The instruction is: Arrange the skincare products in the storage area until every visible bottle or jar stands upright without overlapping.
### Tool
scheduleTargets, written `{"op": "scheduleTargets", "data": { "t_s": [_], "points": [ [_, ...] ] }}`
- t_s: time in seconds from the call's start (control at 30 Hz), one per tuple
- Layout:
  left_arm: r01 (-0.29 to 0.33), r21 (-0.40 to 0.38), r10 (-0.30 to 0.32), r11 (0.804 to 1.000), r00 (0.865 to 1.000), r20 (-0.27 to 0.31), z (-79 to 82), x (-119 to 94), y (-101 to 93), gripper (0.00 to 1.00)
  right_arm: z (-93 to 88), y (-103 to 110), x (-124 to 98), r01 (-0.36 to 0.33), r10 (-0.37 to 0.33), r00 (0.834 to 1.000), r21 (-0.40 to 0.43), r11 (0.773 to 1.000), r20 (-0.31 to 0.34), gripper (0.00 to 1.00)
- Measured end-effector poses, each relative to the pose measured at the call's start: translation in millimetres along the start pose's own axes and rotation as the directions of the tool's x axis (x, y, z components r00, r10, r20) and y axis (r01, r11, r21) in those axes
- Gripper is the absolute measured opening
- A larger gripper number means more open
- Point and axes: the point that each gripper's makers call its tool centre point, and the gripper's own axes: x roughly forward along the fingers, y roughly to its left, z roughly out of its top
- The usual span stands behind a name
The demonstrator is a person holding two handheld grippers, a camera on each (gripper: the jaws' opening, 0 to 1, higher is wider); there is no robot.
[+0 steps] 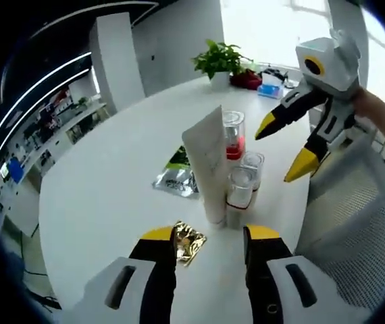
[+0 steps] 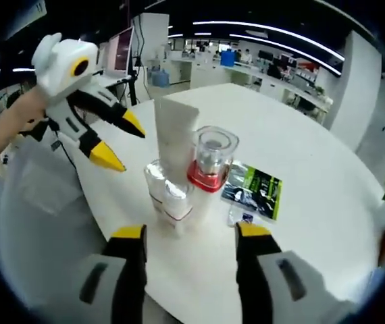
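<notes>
On the round white table [image 1: 105, 196] a white tube [image 1: 209, 165] stands upright on its cap. Close around it stand a clear jar with a red band [image 1: 234, 135] and two small clear-capped bottles [image 1: 240, 196], [image 1: 252, 169]. My left gripper [image 1: 209, 237] is open just short of the tube, with a gold foil sachet [image 1: 188, 241] by its left jaw. In the right gripper view the tube [image 2: 174, 138], the red-banded jar [image 2: 212, 165] and the small bottles [image 2: 167, 192] stand ahead of my open right gripper [image 2: 191, 233]. The right gripper [image 1: 294, 145] hangs open beside the cluster.
A silver and green sachet [image 1: 177, 174] lies flat left of the tube, also seen as a dark sachet [image 2: 255, 189] right of the jar. A potted plant [image 1: 218, 64] and small items sit at the table's far edge. A white mesh chair [image 1: 358, 223] stands at the table's side.
</notes>
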Motion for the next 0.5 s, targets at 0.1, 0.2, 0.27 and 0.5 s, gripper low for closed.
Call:
{"op": "scheduleTargets", "data": {
  "t_s": [0.1,0.2,0.27,0.5],
  "points": [
    [0.0,-0.005,0.0,1.0,1.0,0.007,1.6,-4.5,0.4,0.4,3.5,-0.8,-3.8,0.006,-0.006,1.0,-0.001,1.0,0.011,0.61],
    [-0.001,-0.008,0.001,1.0,1.0,0.008,2.2,-8.6,0.7,0.42,6.8,-1.3,-7.3,0.014,-0.014,1.0,-0.005,1.0,0.021,0.65],
    [-0.003,-0.007,0.003,1.0,1.0,0.006,2.0,-10.4,0.9,0.44,7.7,-1.4,-8.7,0.016,-0.016,1.0,-0.008,1.0,0.021,0.68],
    [-0.011,-0.028,0.011,1.0,1.0,0.006,2.7,-18.4,3.6,0.51,12.2,-2.2,-15.2,0.027,-0.027,0.999,-0.015,1.0,0.027,0.74]
  ]
}}
